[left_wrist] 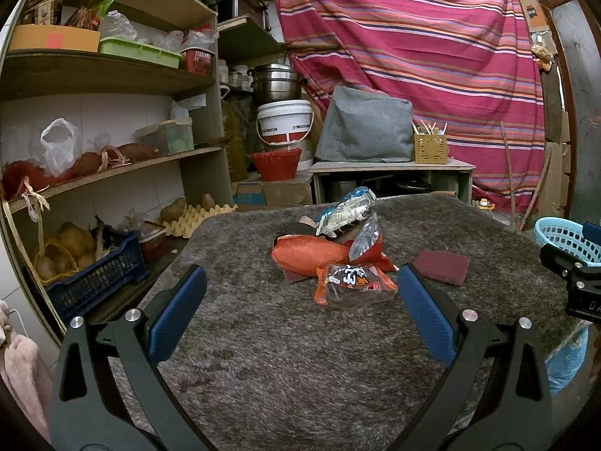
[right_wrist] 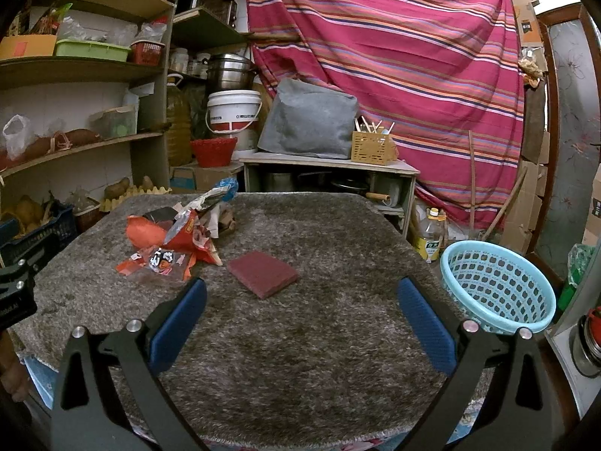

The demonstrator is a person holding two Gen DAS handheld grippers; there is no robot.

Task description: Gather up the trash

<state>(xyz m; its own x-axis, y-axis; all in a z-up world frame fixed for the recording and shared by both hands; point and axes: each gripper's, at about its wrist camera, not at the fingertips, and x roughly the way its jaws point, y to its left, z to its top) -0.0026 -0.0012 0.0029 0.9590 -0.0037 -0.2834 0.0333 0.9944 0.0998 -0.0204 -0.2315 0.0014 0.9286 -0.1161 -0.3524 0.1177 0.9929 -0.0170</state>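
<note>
- shaggy grey-brown pile rug (right_wrist: 300, 357) covering the table, matt and rough
- crinkly glossy plastic wrappers, orange and clear (left_wrist: 349, 282)
- flat maroon scouring pad (right_wrist: 263, 272), coarse and matt
- light-blue perforated plastic basket (right_wrist: 496, 285), smooth
- striped magenta cloth drape (right_wrist: 394, 56)
- stacked shiny steel pots (left_wrist: 276, 82)
- blue textured gripper pads (left_wrist: 176, 319) on matt black arms

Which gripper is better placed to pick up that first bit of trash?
Probably the left gripper: it is open and faces the wrapper pile head-on. The right gripper, also open, has the pile off to its left, nearer the blue basket.
</note>
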